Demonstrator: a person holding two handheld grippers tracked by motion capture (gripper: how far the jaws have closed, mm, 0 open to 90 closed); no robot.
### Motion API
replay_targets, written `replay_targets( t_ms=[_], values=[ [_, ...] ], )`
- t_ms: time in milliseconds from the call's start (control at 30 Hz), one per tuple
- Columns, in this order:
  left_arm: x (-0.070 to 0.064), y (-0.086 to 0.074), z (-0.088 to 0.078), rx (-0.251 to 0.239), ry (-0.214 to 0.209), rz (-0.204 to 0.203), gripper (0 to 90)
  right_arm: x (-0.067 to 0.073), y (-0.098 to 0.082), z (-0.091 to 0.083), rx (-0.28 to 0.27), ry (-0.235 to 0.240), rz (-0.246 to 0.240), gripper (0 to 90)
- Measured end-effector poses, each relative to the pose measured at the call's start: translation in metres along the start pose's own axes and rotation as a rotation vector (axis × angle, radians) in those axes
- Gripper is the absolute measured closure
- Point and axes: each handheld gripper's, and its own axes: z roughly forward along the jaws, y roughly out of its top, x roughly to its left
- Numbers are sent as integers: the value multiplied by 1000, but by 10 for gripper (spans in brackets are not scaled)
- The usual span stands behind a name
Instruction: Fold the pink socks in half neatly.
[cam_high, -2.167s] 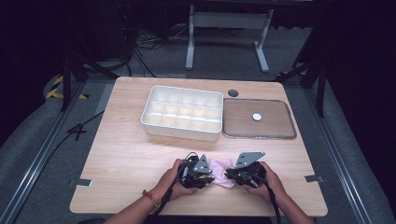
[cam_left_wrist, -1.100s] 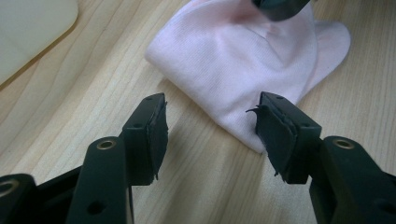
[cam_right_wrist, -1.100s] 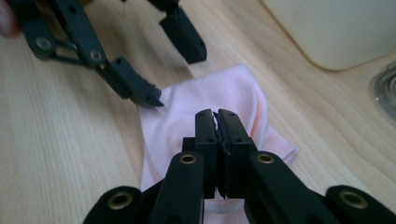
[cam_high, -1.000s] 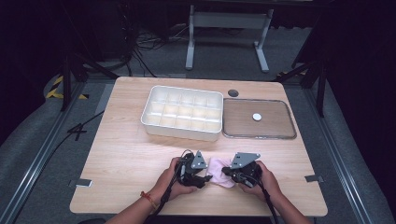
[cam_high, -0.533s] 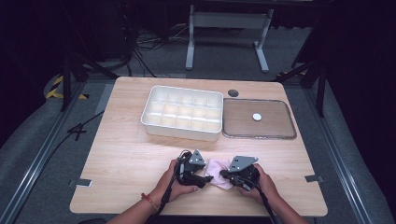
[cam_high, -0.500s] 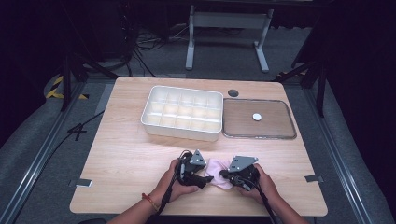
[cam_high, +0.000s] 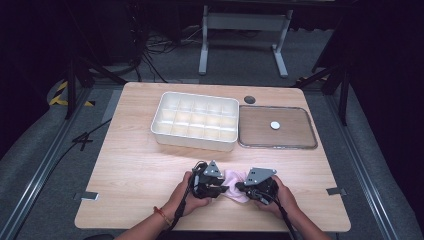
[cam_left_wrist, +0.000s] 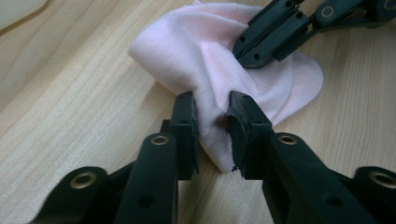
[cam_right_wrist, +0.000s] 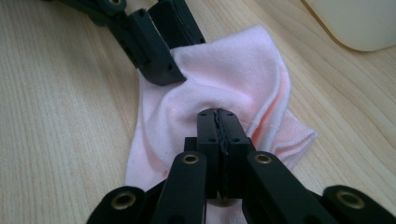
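While both hand-held grippers are working the same pink cloth (cam_high: 234, 181) near the front edge of the bench (cam_high: 135, 165), the left hand-held gripper (cam_left_wrist: 212, 114) is pinching a bunched fold of it; its jaws have just been closing, and the fabric is sitting squeezed between the pads. The right hand-held gripper (cam_right_wrist: 217, 116) is clamping tight on a gathered pucker of the cloth, its jaws standing almost together.

To do this step well, each grip is probably needing to stay firm while the two hands are moving evenly, since soft knit fabric is likely to slip out of a shallow pinch. Keeping the cloth low over the wood and pulling without jerks should be helping the folds come out flat rather than twisting.

Farther back on the pale wooden bench, a white compartment tray (cam_high: 196, 120) is sitting just beside a clear shallow lid (cam_high: 277, 127) with a small white disc (cam_high: 274, 125) on it. Around the bench, grey floor, dark curtains and cables are surrounding the work area.
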Motion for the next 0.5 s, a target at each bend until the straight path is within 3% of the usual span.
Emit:
replay_targets(
  t_ms=[100,200,500],
  values=[
    [-1,2,-2,-16,13,23,775,1,0,0,2,-8,-5,888],
    [-1,4,-4,-35,13,17,786,2,2,1,7,-16,-28,888],
    [-3,8,-7,-55,25,36,828,4,4,2,14,-22,-29,888]
  ],
)
